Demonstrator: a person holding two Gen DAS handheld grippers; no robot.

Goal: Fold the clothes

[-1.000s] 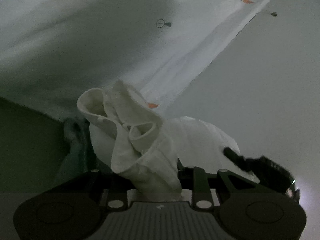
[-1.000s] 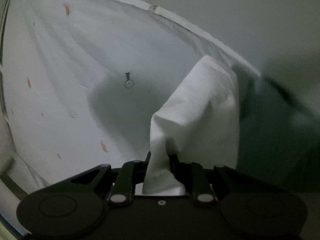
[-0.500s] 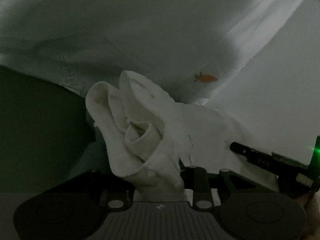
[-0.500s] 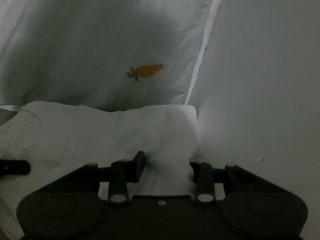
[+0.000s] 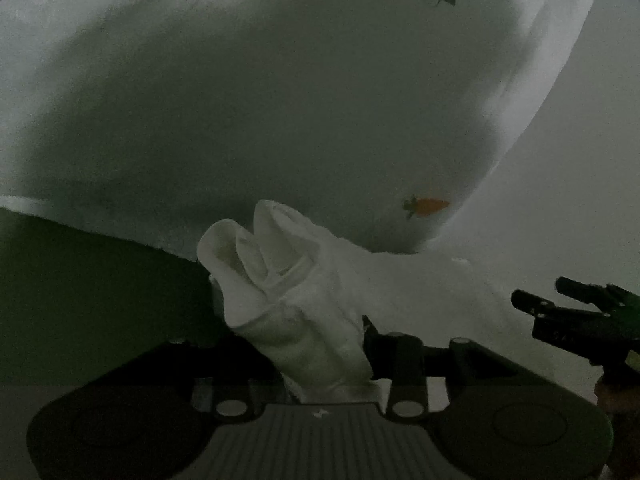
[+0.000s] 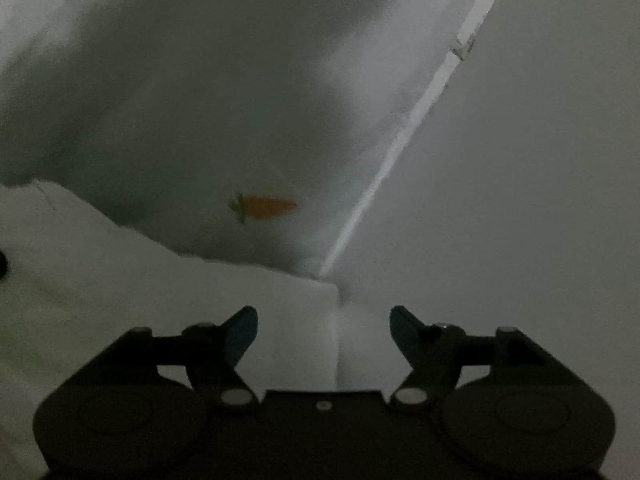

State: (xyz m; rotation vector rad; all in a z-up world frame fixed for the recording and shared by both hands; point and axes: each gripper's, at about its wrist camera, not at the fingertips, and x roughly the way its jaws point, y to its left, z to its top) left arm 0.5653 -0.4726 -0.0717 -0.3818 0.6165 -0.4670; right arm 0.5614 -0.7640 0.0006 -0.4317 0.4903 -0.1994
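White garment (image 5: pixel 288 280) bunches in pinching left jaws (tips hidden); right jaws spread wide.

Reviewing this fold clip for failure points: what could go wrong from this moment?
The left gripper is shut on a bunched wad of the white cloth, so that corner may land crumpled. The right gripper is open over the cloth corner; any left pull could drag the corner out of line.
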